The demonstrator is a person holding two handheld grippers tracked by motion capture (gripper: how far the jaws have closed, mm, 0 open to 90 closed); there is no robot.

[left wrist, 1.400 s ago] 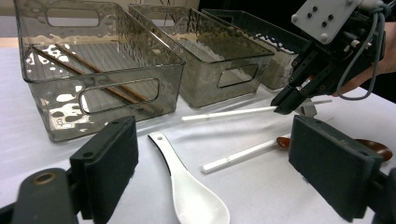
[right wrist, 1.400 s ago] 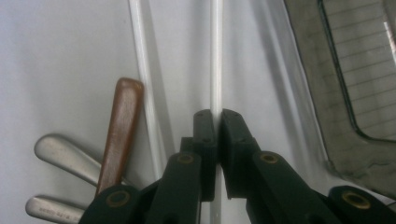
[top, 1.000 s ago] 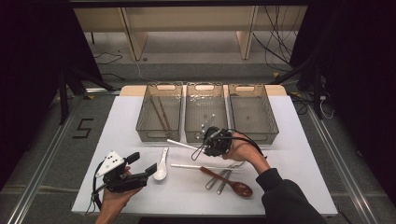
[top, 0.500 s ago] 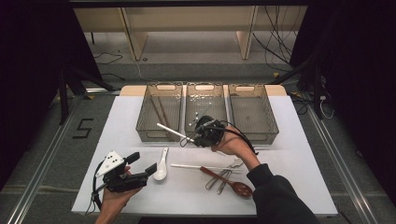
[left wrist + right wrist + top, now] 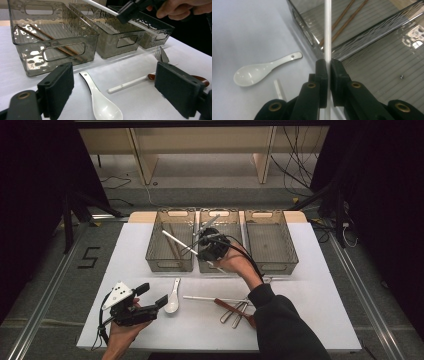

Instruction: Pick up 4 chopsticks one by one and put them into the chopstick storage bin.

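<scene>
My right gripper [image 5: 200, 247] is shut on a white chopstick [image 5: 175, 240], which it holds slanted in the air over the left bin [image 5: 170, 265] and the middle bin [image 5: 220, 215]. In the right gripper view the pads [image 5: 322, 72] pinch the white chopstick [image 5: 327, 30] above the rim between two bins. Two brown chopsticks [image 5: 50, 41] lie in the left bin. My left gripper [image 5: 151, 295] rests open near the table's front left, with its jaws wide apart. Just beyond it lies a white ceramic spoon [image 5: 100, 100].
A second white chopstick [image 5: 210, 298] lies on the white table, beside a brown wooden spoon [image 5: 232, 307] and metal forks [image 5: 235, 315]. The right bin [image 5: 272, 265] stands next to the middle one. A person's sleeve [image 5: 280, 320] reaches across the table's front right.
My right gripper has risen and moved back and left with the white chopstick, from in front of the bins to above them. The left gripper has stayed where it was.
</scene>
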